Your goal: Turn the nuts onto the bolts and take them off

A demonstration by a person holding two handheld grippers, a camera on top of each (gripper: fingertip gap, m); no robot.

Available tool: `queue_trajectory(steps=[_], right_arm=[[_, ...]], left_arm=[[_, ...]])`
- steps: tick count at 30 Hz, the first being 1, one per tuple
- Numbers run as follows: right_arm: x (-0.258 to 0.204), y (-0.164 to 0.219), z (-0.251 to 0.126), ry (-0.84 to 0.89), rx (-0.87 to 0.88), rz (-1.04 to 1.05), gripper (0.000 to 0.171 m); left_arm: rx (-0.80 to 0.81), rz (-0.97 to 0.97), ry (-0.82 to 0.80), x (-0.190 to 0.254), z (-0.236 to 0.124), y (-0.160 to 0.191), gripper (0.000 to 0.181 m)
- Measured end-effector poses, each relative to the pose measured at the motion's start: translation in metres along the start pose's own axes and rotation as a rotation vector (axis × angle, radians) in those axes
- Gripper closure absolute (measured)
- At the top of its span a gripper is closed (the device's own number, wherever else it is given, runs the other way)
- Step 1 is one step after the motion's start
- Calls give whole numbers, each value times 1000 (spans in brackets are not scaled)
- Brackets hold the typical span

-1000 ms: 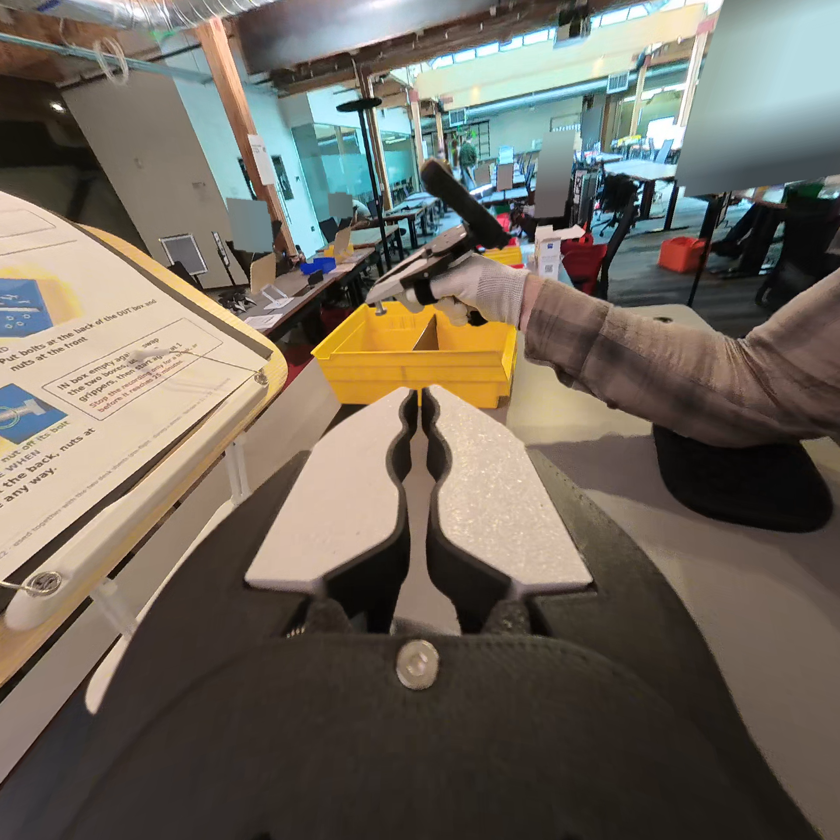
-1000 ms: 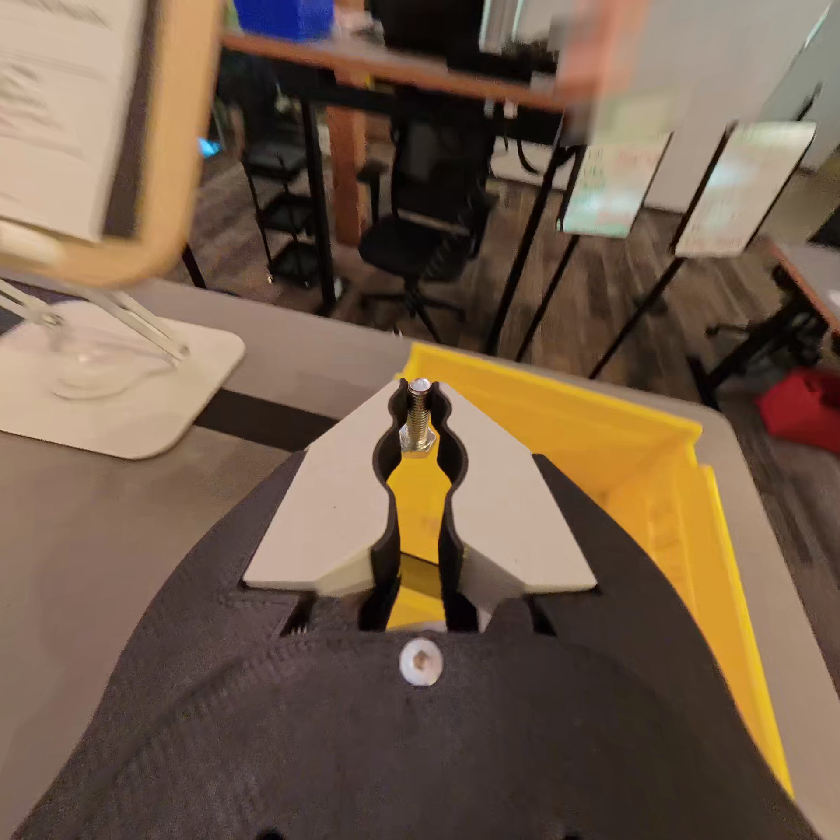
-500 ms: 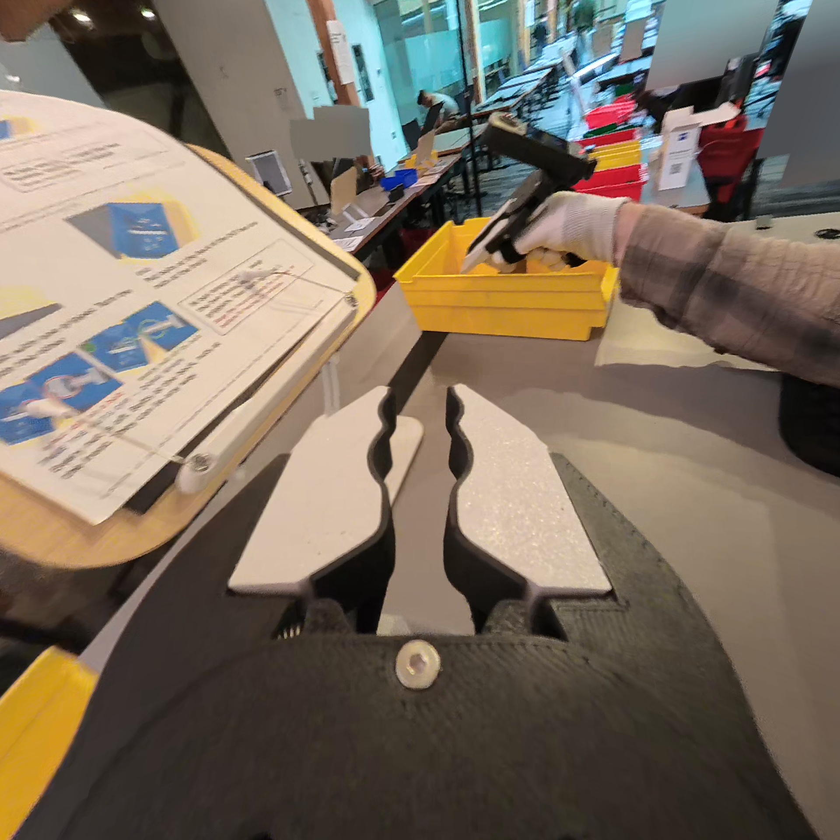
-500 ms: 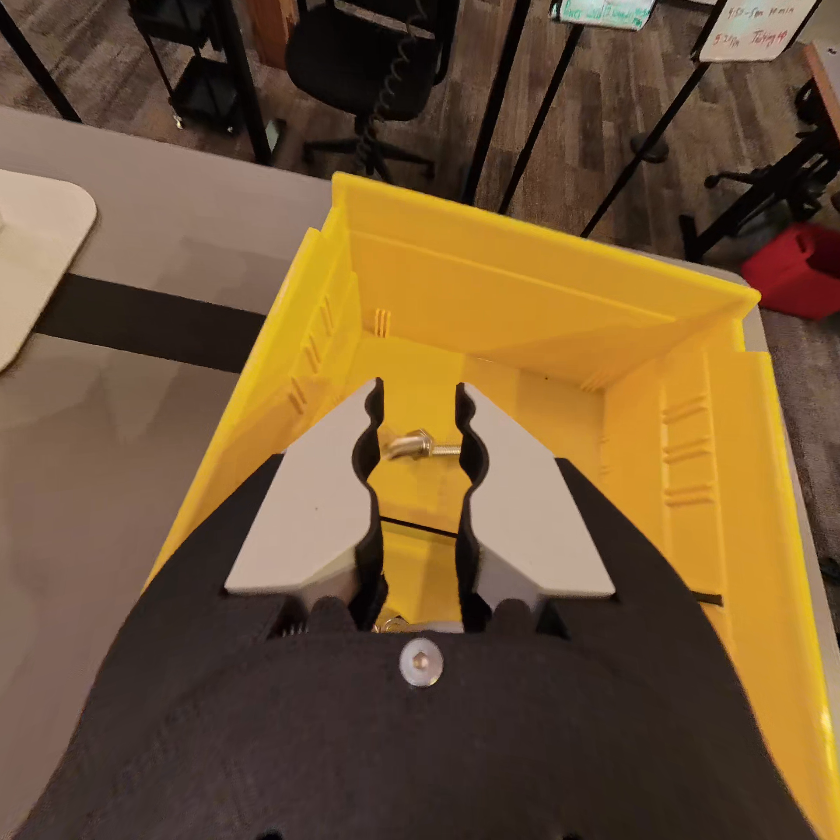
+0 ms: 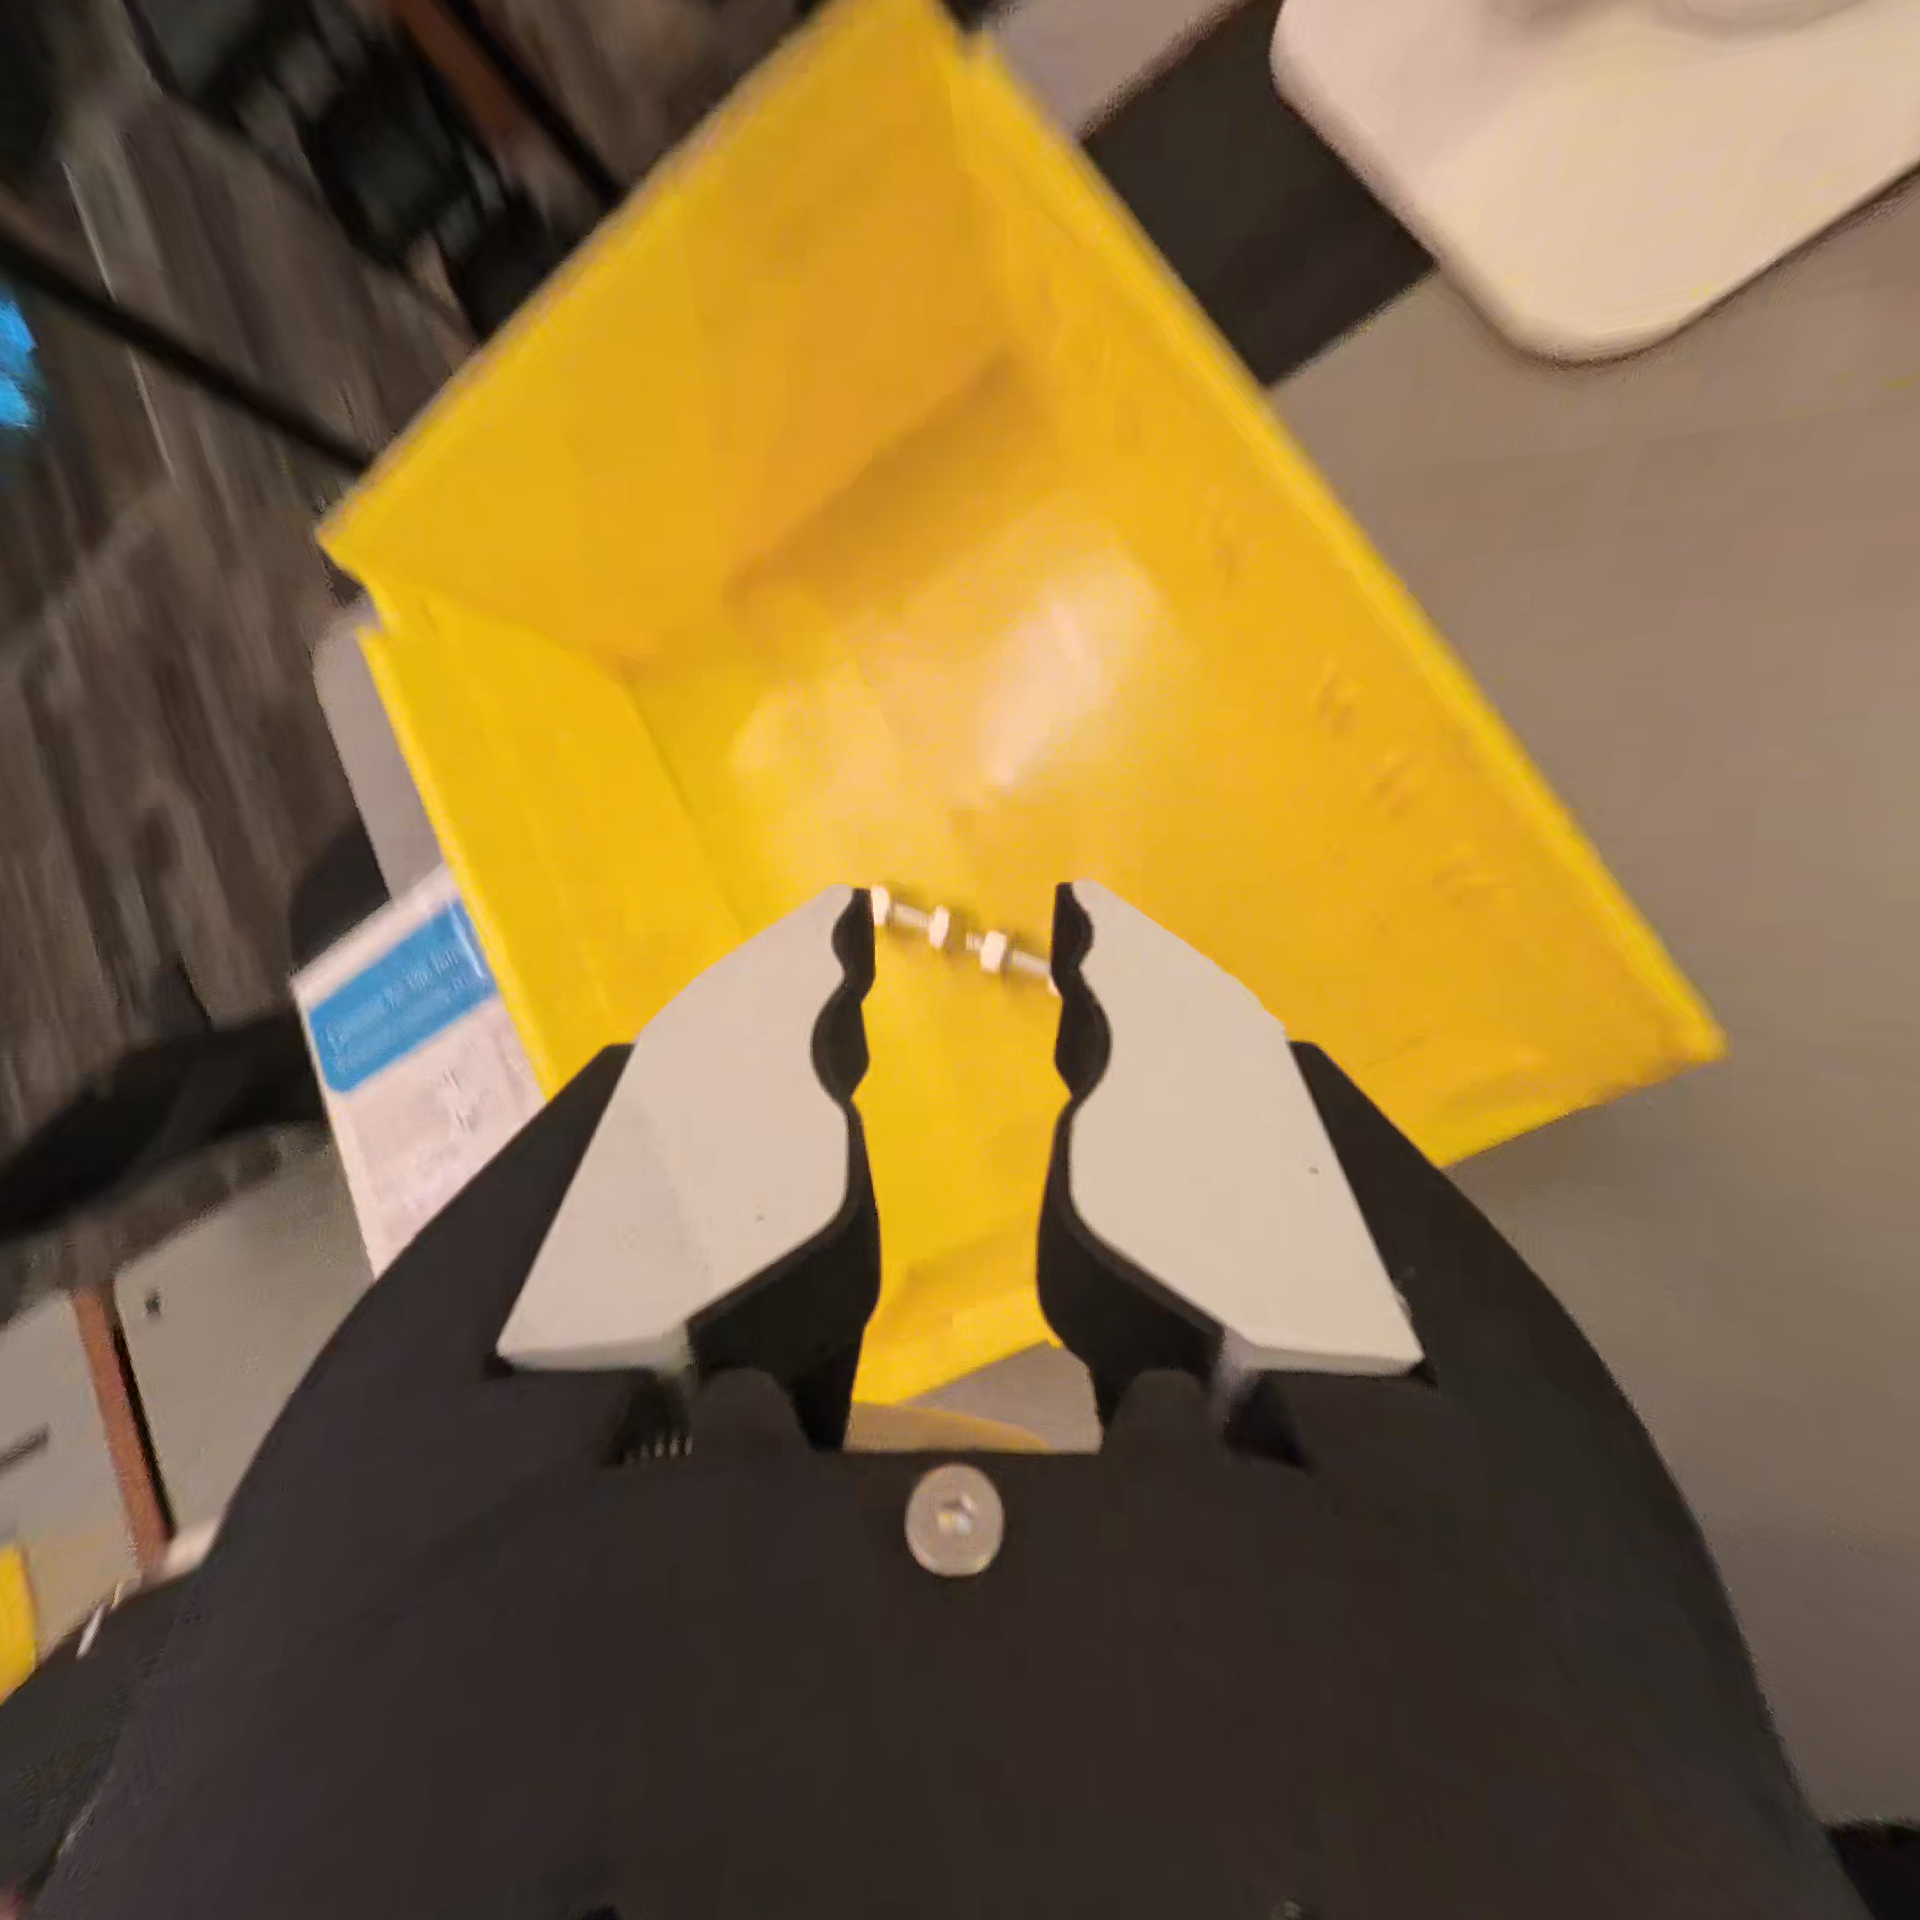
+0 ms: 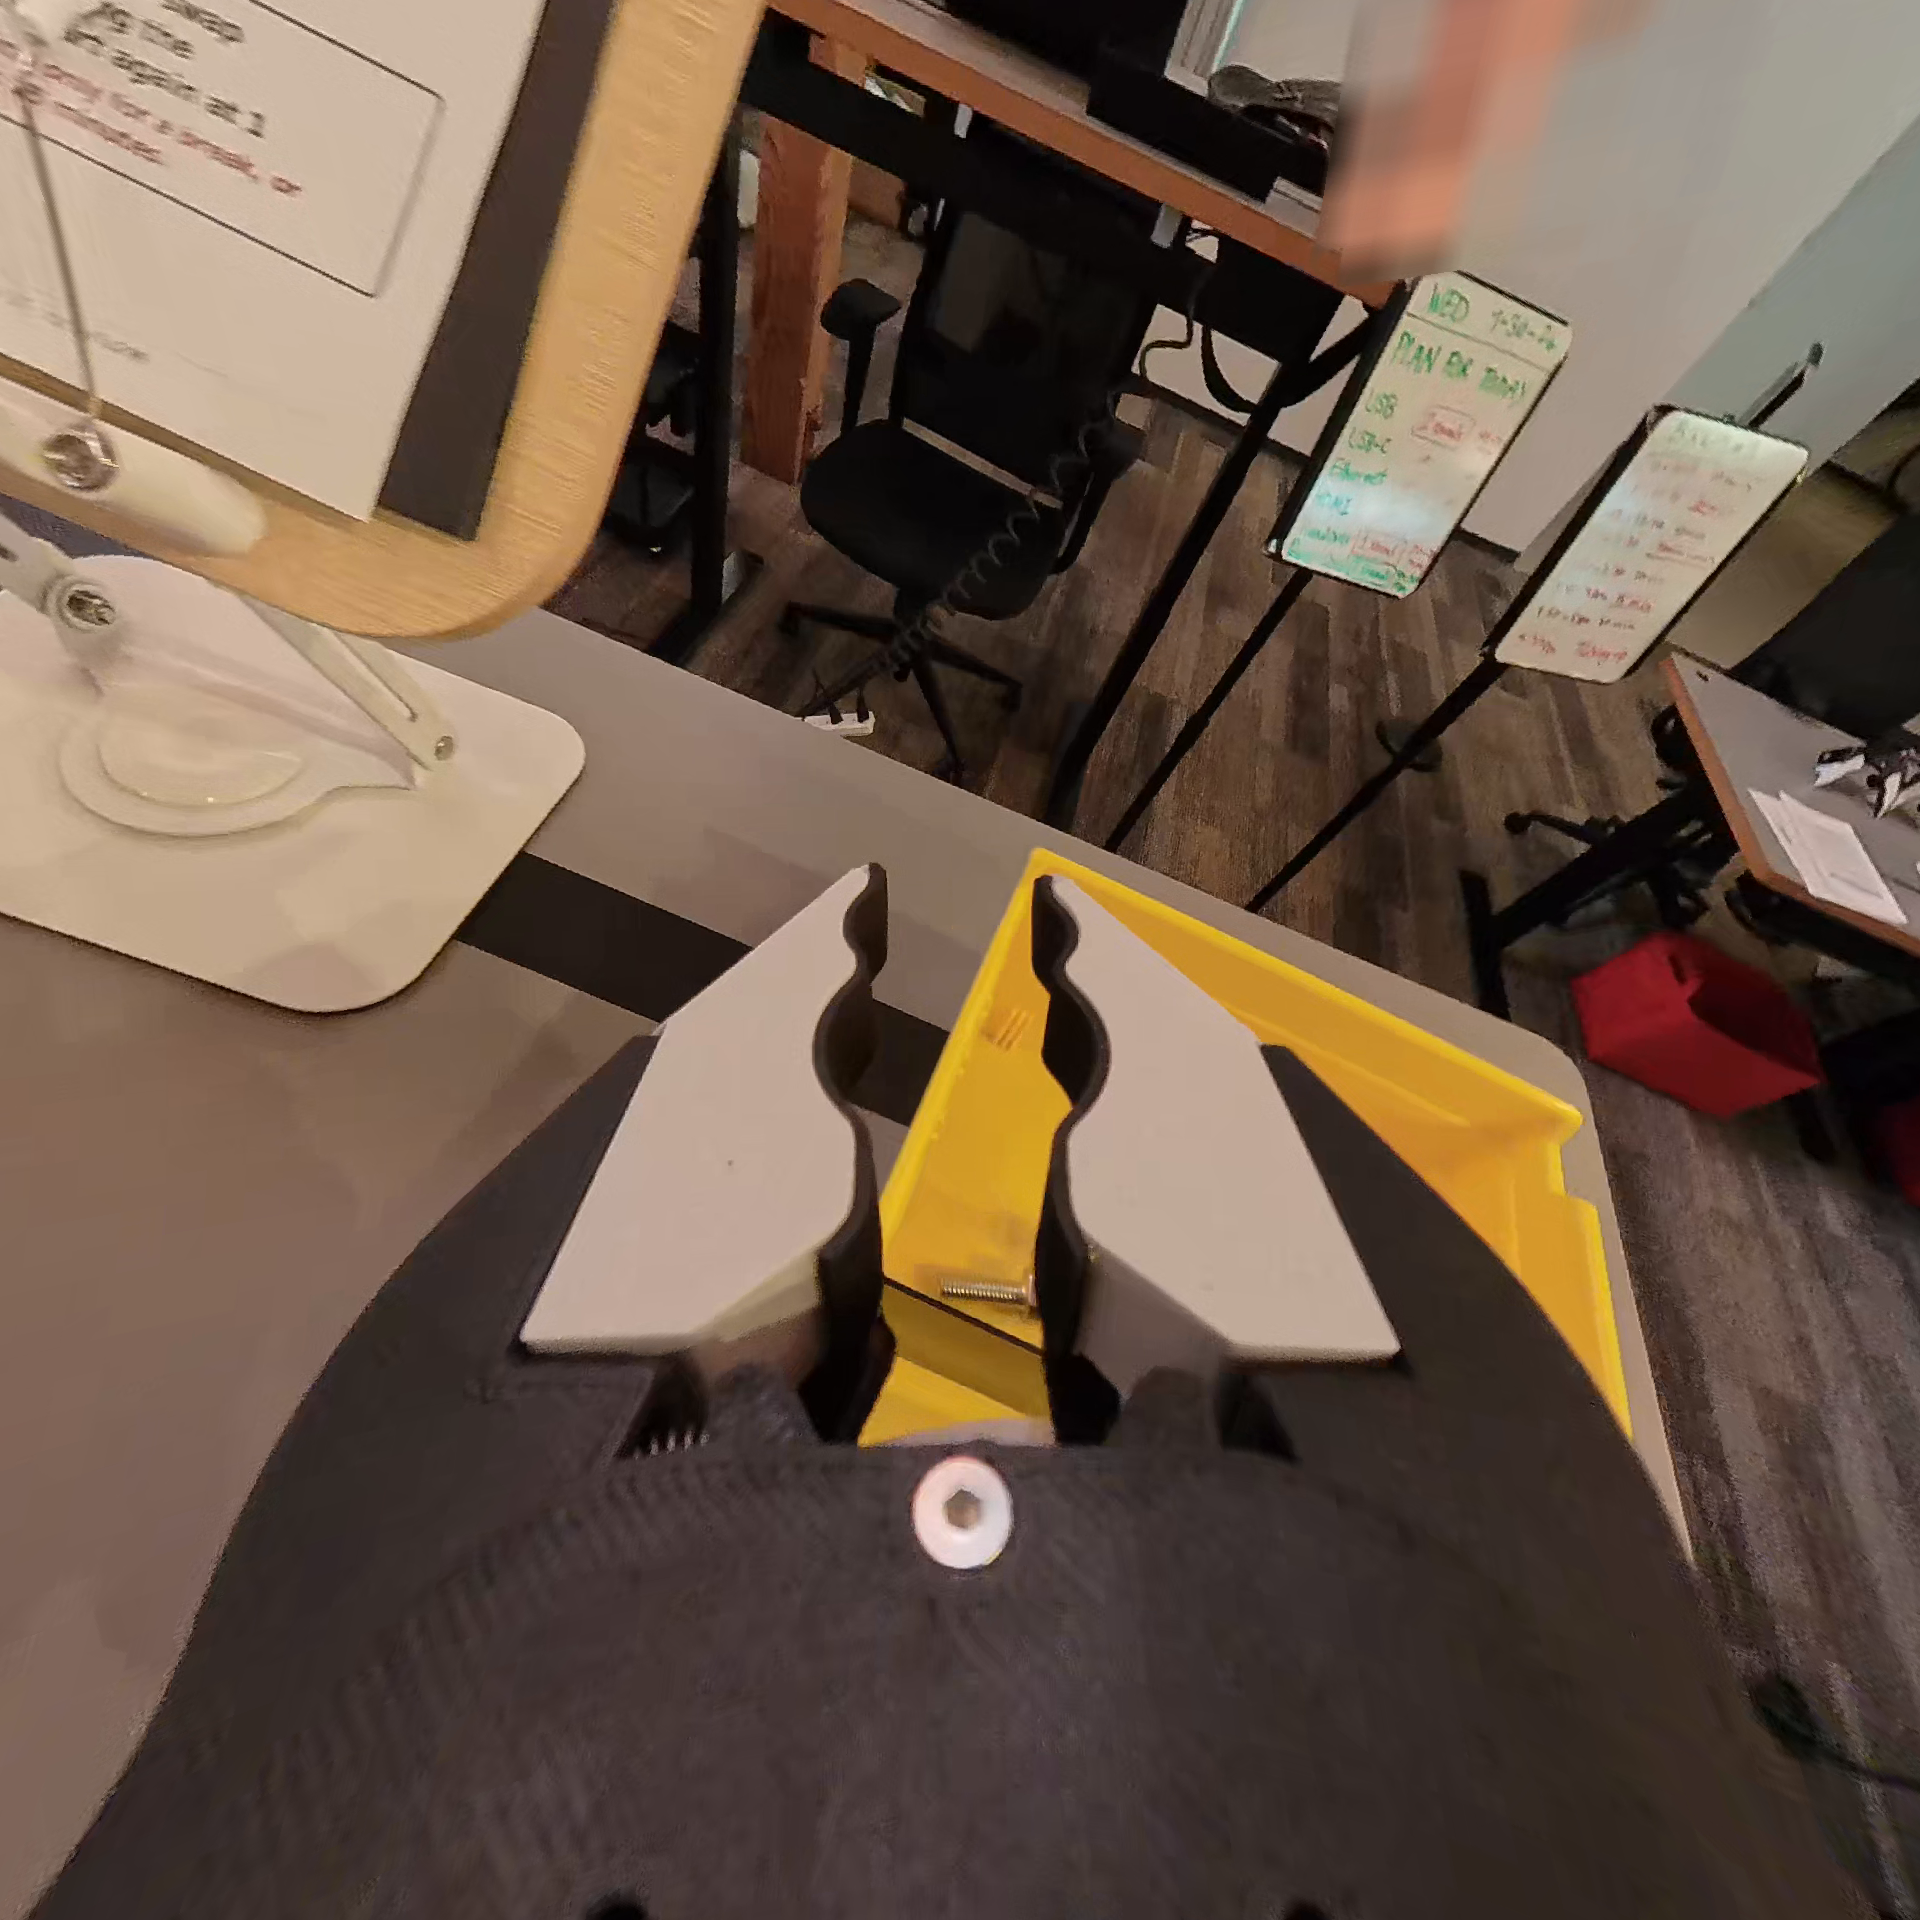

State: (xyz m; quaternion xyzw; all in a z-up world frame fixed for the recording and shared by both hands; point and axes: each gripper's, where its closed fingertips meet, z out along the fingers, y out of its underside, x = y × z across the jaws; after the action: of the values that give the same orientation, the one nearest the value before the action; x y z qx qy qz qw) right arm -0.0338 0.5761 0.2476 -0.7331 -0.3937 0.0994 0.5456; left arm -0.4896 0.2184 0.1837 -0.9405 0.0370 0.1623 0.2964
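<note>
In the left wrist view my left gripper (image 5: pixel 964 894) is open above a yellow bin (image 5: pixel 1351 727). A small silver bolt with nuts on it (image 5: pixel 961 943) lies on the bin floor, seen right between my fingertips. I cannot tell whether the tips touch it. In the right wrist view my right gripper (image 6: pixel 958 878) is open and empty, held over the left wall of another yellow bin (image 6: pixel 1351 1029). A silver bolt (image 6: pixel 987 1290) lies inside that bin, seen low between the fingers.
A document stand with a white base (image 6: pixel 260 831) and a wood-edged board (image 6: pixel 582 436) stands on the grey table; its base also shows in the left wrist view (image 5: pixel 1610 156). A white box with a blue label (image 5: pixel 405 1049) lies beside the left bin. Beyond the table edge are an office chair (image 6: pixel 935 499), whiteboards (image 6: pixel 1423 436) and a red bin (image 6: pixel 1694 1029). Spacing between my two grippers at the tips: around 60 cm.
My left gripper swung down from the table over a yellow bin and opened wider. My right gripper let go of its bolt, which dropped into the bin, then lifted and tilted up.
</note>
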Motion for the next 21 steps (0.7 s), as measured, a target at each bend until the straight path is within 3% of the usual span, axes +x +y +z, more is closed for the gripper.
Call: queue_trajectory(steps=[1, 5, 14, 21], right_arm=[[-5, -3, 1, -8, 3, -11, 145], [-20, -8, 4, -40, 6, -38, 145], [-18, -7, 2, -52, 13, -8, 146], [-22, -8, 3, -63, 14, -12, 147]], left_arm=[[-82, -5, 15, 2, 11, 14, 147], [-317, -47, 79, 16, 44, 54, 140], [-405, -118, 81, 17, 84, 68, 146], [-408, -79, 100, 18, 91, 73, 147]])
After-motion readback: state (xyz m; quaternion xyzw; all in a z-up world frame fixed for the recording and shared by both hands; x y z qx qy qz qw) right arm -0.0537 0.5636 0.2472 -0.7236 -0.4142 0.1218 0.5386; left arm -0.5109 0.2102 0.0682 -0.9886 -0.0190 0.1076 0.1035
